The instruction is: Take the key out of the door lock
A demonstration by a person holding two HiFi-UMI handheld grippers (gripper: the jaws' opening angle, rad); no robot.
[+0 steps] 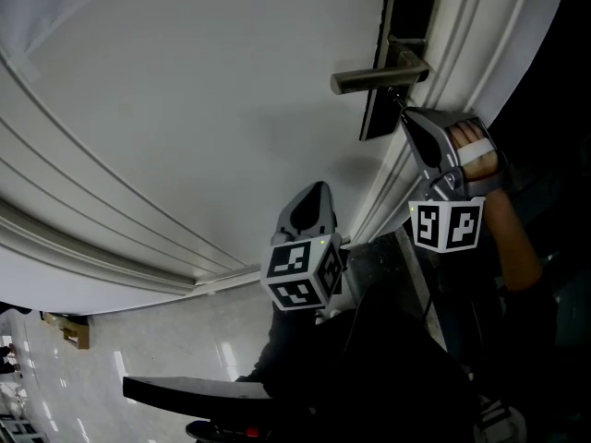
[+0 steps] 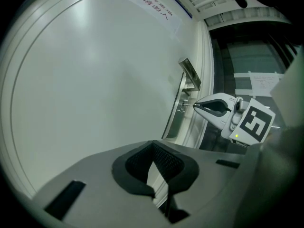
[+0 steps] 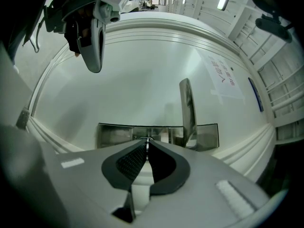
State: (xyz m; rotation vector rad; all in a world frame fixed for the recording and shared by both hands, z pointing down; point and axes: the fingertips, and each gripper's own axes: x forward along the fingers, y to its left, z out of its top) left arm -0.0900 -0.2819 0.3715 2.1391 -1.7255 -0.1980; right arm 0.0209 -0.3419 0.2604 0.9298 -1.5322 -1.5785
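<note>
A small metal key [image 3: 148, 141] is pinched edge-on between the tips of my right gripper [image 3: 148, 144], which is shut on it. It points straight at the steel lock plate [image 3: 114, 135], just below the lever handle [image 3: 187, 109]. In the left gripper view the key [image 2: 188, 107] is a thin line running from the right gripper's fingertips [image 2: 197, 106] to the lock plate [image 2: 175, 120]. I cannot tell whether its end is inside the lock. My left gripper [image 1: 314, 199] hangs lower, off the white door [image 1: 185, 109]. It is shut with nothing in it.
The door frame moulding [image 1: 452, 53] runs along the handle side, close to the right gripper [image 1: 406, 116]. A paper notice [image 2: 156, 6] is stuck on the door. A hand [image 1: 473, 150] holds the right gripper. Tiled floor [image 1: 148, 340] lies below.
</note>
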